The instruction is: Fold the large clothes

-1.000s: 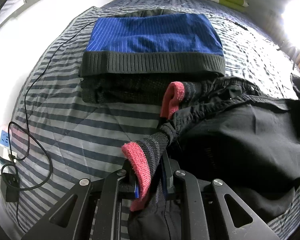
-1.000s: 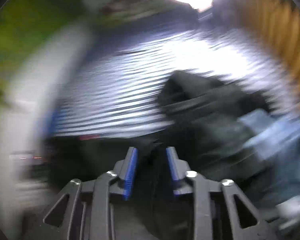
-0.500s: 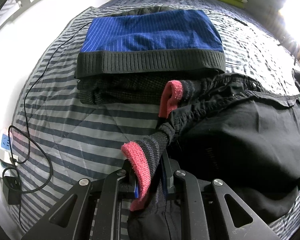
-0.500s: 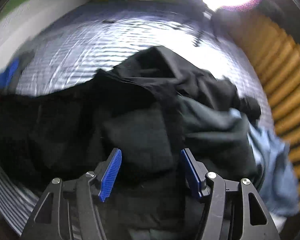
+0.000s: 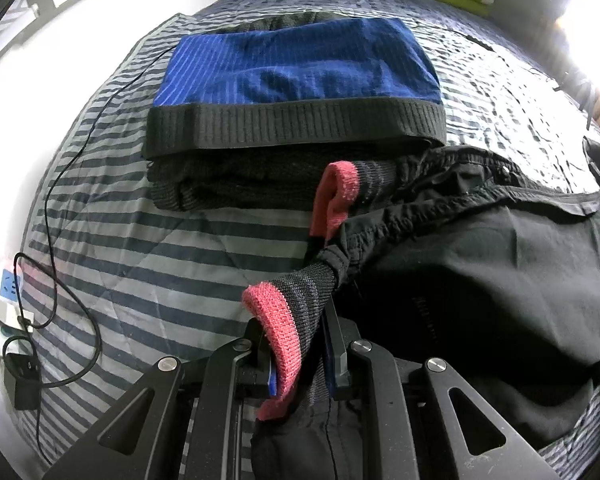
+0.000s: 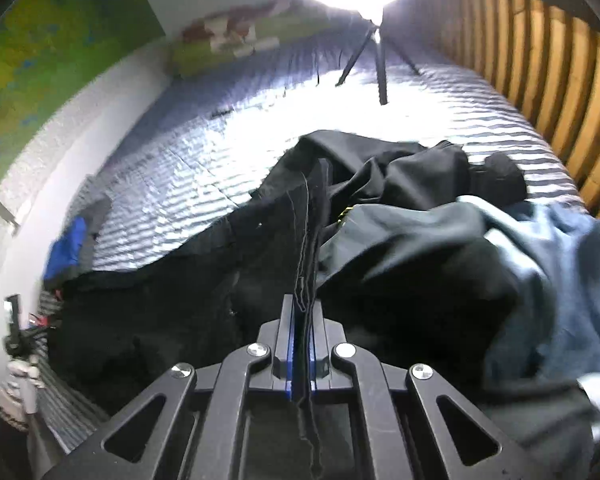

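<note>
One blue sweater (image 5: 296, 68) already lies folded on the striped bed (image 5: 148, 248), while the black garment (image 5: 480, 280) beside it is still crumpled, so its folding has barely begun. The left gripper (image 5: 300, 356) is clamped on its pink-edged cuff (image 5: 280, 320) and the right gripper (image 6: 302, 344) pinches a black seam. More dark clothes (image 6: 440, 240) wait heaped beyond.

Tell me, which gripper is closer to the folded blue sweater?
Left. The left gripper, clamping a pink-cuffed knit piece, has the blue sweater just ahead. From the right gripper, pinching black fabric, it sits far off to the left.
</note>
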Tool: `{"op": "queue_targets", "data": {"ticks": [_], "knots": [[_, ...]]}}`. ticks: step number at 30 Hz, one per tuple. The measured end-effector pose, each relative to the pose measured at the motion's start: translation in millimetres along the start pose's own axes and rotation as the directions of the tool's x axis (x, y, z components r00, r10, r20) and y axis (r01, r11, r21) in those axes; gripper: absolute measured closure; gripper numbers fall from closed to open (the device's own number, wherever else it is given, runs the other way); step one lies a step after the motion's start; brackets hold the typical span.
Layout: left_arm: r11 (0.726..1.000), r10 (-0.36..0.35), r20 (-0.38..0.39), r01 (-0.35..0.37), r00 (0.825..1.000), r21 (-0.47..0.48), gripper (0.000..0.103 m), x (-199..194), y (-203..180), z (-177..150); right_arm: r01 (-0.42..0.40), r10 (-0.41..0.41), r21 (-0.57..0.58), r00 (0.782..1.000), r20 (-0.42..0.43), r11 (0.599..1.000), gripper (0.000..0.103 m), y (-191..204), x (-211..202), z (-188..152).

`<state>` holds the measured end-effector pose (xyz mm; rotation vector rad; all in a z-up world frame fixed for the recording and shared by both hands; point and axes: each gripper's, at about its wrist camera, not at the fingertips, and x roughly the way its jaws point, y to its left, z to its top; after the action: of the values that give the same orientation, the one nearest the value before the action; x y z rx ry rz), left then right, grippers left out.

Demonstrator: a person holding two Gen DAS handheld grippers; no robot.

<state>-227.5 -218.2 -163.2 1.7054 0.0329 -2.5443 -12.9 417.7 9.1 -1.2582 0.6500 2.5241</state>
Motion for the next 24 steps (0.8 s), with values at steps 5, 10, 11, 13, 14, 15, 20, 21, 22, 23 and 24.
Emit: {"op": "queue_targets", "data": {"ticks": [5, 10, 11, 13, 14, 15, 20, 21, 22, 23, 24], "knots": [[1.000, 0.003, -0.002, -0.003, 1.000, 0.017, 0.086, 3, -8, 1, 0.137, -0.145, -0.080, 0.982, -0.117, 0.987, 0.098, -8, 27, -16], [0.999, 0.013, -0.006, -0.013, 1.000, 0.038, 0.086, 2, -11, 1, 0.206, -0.209, -0.087, 0.977, -0.033, 0.975, 0.079, -5, 16, -18], [0.999, 0.016, -0.006, -0.015, 1.000, 0.041, 0.086, 2, -13, 1, 0.190, -0.191, -0.065, 0.982, -0.003, 0.980, 0.079, -5, 5, -17], [0.999, 0.016, -0.005, -0.016, 1.000, 0.041, 0.086, 1, -14, 1, 0.157, -0.157, -0.041, 0.987, 0.025, 0.987, 0.079, -2, -13, -16], [0.999, 0.016, -0.004, -0.016, 1.000, 0.039, 0.086, 1, -14, 1, 0.130, -0.129, -0.035, 0.991, 0.039, 0.991, 0.079, 0, -21, -16], [0.999, 0.014, -0.003, -0.014, 1.000, 0.036, 0.086, 0, -15, 1, 0.108, -0.107, -0.025, 0.993, 0.052, 0.994, 0.079, 2, -29, -16], [0.999, 0.013, -0.003, -0.013, 1.000, 0.034, 0.086, -1, -16, 1, -0.104, 0.109, 0.072, 0.992, -0.068, 0.992, 0.079, 6, -23, -19], [0.999, 0.012, -0.003, -0.012, 1.000, 0.034, 0.086, -1, -16, 1, -0.101, 0.111, 0.094, 0.988, -0.109, 0.990, 0.079, 5, -14, -22], [0.999, 0.010, -0.002, -0.010, 1.000, 0.033, 0.086, -1, -16, 1, -0.074, 0.087, 0.098, 0.987, -0.132, 0.992, 0.079, 4, -7, -24], [0.999, 0.009, -0.001, -0.009, 1.000, 0.031, 0.086, -2, -15, 1, -0.030, 0.044, 0.093, 0.989, -0.145, 0.995, 0.079, 1, -1, -26], [0.999, 0.008, 0.000, -0.008, 1.000, 0.031, 0.086, -2, -15, 1, 0.025, -0.010, 0.098, 0.988, -0.152, 0.995, 0.079, -4, 5, -27]]}}
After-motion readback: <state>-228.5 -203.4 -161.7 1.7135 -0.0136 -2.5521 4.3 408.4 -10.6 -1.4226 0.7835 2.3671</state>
